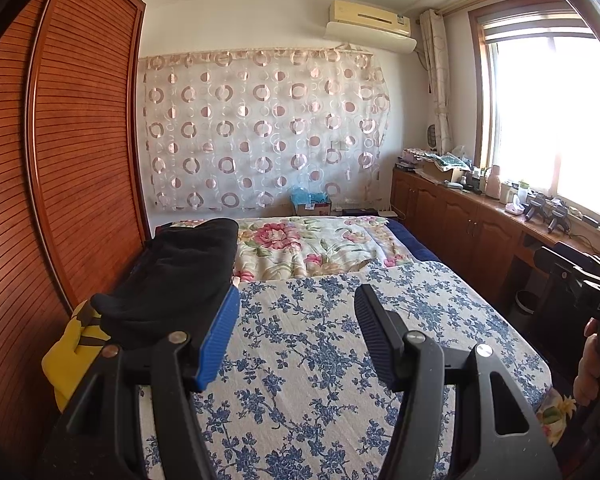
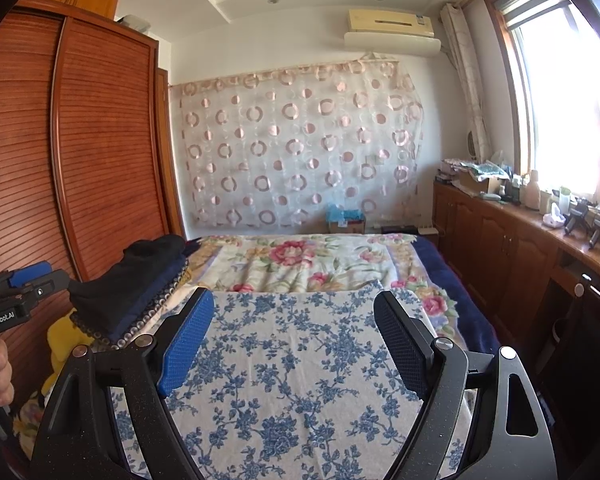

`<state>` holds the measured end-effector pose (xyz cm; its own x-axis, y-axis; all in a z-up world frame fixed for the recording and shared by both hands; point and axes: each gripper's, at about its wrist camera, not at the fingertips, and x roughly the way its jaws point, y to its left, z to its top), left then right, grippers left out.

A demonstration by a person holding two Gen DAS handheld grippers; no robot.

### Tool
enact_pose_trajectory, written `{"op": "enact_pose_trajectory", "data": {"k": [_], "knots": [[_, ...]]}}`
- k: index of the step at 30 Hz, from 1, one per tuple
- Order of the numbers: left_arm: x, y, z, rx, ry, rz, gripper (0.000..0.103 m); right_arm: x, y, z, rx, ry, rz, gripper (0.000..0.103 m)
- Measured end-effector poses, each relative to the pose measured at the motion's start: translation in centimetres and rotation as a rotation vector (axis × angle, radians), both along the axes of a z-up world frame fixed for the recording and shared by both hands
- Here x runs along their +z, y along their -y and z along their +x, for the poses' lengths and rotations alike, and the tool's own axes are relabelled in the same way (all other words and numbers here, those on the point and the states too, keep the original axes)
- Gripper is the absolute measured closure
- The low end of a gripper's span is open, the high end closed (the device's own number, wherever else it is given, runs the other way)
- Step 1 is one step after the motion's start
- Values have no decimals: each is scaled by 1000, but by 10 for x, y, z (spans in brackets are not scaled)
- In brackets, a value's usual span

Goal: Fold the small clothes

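A stack of dark folded clothes (image 1: 180,276) lies at the left edge of the bed, black on top; it also shows in the right wrist view (image 2: 136,280), with navy layers under the black. My left gripper (image 1: 296,332) is open and empty above the blue-flowered cloth (image 1: 320,360), right beside the stack. My right gripper (image 2: 296,344) is open and empty over the same cloth (image 2: 296,380). The left gripper's body shows at the left of the right wrist view (image 2: 16,296); the right gripper's body shows at the right of the left wrist view (image 1: 592,292).
A yellow item (image 1: 66,356) lies under the stack at the bed's left edge. A pink-flowered quilt (image 1: 300,248) covers the far half of the bed. A wooden wardrobe (image 1: 60,160) stands left, a cluttered low cabinet (image 1: 480,216) right under the window.
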<state>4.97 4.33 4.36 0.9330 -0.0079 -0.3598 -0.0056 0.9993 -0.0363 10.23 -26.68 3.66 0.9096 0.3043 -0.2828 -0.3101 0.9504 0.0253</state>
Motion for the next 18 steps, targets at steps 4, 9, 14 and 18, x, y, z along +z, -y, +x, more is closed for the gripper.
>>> {"op": "enact_pose_trajectory", "data": {"k": [4,9,14,18], "knots": [[3,2,1,0,3,1,43,0,0,0,1,0,3,19],[3,2,0,-1,3,2,43,0,0,0,1,0,2,19],[3,2,0,-1,3,2,43,0,1,0,2,0,1,19],[3,2,0,0,3,2,43,0,1,0,2,0,2,19]]}}
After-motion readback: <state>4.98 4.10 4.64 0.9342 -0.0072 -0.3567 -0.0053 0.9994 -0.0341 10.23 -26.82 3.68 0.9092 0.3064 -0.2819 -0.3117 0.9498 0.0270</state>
